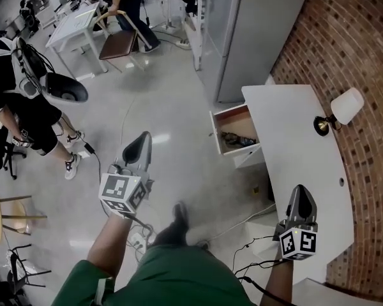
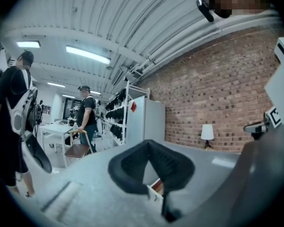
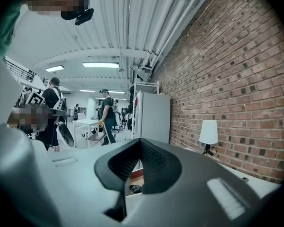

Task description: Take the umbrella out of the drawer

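Umbrella (image 1: 233, 139) sits as a dark bundle in the open drawer (image 1: 216, 131) at the white desk (image 1: 287, 113). Lamp (image 1: 345, 105) on desk by brick wall. L gripper (image 1: 141, 145) over floor, well apart from drawer. R gripper (image 1: 301, 197) over desk. Both jaws closed, nothing between.

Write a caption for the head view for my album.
Shut and empty, the left gripper and right gripper point toward an open drawer in a white desk.
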The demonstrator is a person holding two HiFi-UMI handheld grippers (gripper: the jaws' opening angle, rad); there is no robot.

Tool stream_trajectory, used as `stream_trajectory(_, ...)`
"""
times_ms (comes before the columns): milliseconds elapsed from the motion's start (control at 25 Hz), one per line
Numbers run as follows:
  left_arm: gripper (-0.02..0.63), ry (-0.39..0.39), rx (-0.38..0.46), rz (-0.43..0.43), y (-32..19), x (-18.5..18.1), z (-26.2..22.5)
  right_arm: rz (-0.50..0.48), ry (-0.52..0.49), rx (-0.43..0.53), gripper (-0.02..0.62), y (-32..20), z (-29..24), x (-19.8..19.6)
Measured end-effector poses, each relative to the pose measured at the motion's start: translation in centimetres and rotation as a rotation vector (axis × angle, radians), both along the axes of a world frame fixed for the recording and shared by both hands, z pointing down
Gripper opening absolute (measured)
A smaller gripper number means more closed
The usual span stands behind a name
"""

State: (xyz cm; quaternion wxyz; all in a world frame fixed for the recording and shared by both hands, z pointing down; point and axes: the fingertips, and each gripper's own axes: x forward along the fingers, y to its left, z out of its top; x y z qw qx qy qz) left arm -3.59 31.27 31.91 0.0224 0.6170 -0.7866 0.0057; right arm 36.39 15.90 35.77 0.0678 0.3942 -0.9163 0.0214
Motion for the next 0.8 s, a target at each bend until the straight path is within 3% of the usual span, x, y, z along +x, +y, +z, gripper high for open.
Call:
stream_trajectory(360, 0.000, 0.004, 0.016, 0.048, -5.9, -10.0, -0.3, -0.058, 0.057, 0.036, -0.003, -4.5, -2.3, -12.4)
stream_trajectory(600, 0.000, 0.086, 0.006, 0.041, -7.3, -15.3, 1.3, -0.042, 0.079, 0.019, -0.002, -6.8, 0.0, -17.0)
stream_trajectory(800, 0.001, 0.095, -0.006, 0.036, -8.4, -17.4, 2.5, -0.052, 0.094, -0.011, -0.002, -8.7, 1.3, -20.0)
